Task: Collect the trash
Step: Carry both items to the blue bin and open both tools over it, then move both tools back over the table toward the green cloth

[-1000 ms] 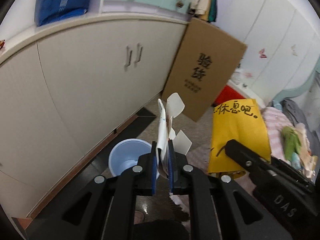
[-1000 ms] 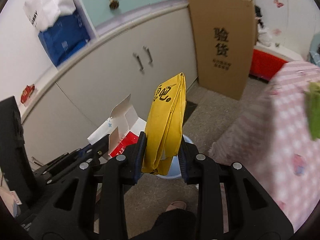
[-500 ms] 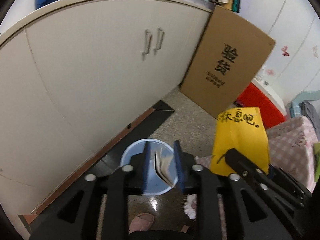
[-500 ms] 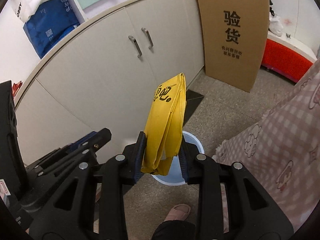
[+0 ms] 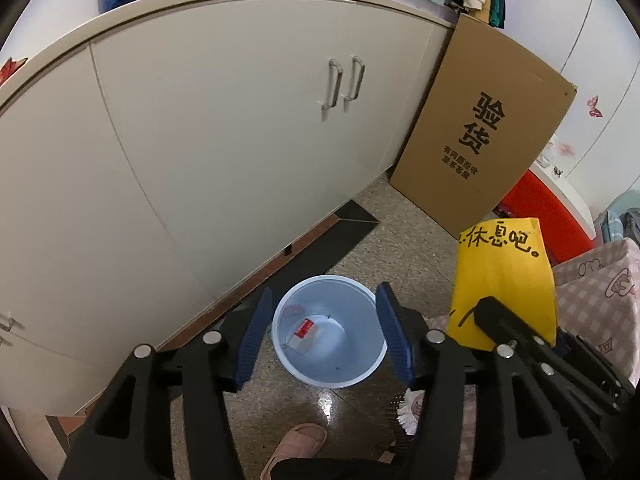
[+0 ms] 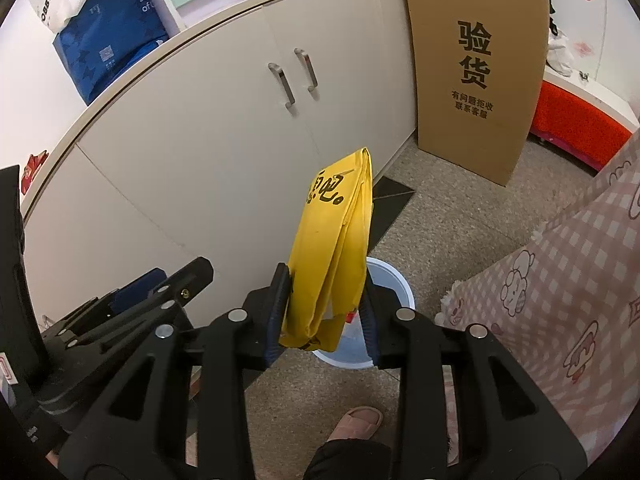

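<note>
A light blue bin (image 5: 352,374) stands on the floor by the cabinet. A red and white paper box (image 5: 305,333) lies inside it. My left gripper (image 5: 322,334) is open and empty, directly above the bin. My right gripper (image 6: 324,312) is shut on a yellow paper bag (image 6: 340,240) with black writing, held upright just above the bin (image 6: 394,280). The yellow bag also shows at the right in the left wrist view (image 5: 504,276).
White cabinet doors (image 5: 240,128) run behind the bin. A tall cardboard box (image 5: 480,128) leans against them. A pink checked cloth (image 6: 560,280) hangs at the right. A red bench (image 6: 576,124) stands beyond. A slippered foot (image 6: 356,424) is below.
My left gripper has opened over the bin and the paper box has dropped inside. The right gripper still holds the yellow bag and has moved lower toward the bin.
</note>
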Available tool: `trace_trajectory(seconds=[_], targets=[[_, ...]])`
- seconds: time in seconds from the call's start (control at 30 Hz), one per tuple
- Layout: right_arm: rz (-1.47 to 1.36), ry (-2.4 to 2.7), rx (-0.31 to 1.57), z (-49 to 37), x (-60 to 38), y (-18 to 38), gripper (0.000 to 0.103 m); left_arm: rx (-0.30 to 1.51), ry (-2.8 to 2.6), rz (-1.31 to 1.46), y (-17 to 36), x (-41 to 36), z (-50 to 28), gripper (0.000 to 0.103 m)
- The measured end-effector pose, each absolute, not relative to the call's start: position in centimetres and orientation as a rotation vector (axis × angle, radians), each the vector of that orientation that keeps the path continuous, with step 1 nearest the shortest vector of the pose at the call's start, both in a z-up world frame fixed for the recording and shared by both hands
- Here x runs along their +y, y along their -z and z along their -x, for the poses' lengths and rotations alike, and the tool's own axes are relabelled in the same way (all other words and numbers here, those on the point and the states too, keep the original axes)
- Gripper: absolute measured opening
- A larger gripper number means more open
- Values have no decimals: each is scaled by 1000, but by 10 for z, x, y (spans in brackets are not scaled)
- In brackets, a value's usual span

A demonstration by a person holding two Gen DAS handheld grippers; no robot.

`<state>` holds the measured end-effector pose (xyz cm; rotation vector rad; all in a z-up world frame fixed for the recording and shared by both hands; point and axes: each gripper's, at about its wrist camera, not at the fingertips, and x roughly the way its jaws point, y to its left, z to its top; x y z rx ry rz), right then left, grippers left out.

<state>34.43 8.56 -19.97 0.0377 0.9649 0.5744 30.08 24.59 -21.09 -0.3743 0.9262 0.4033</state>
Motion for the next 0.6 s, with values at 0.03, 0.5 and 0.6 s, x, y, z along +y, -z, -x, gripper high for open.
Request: trace_trajectory(seconds=[0.03,0.5,0.6], targets=[[-36,-577,963,-344,87,200,34,925,-407,378,210,248,-300,56],[-33,-603,870,-355,100,199,61,909,-512,374,206,265,-299,65],[-43,-595,873,-359,99,198,61,907,-524,367,202,267,-300,67]])
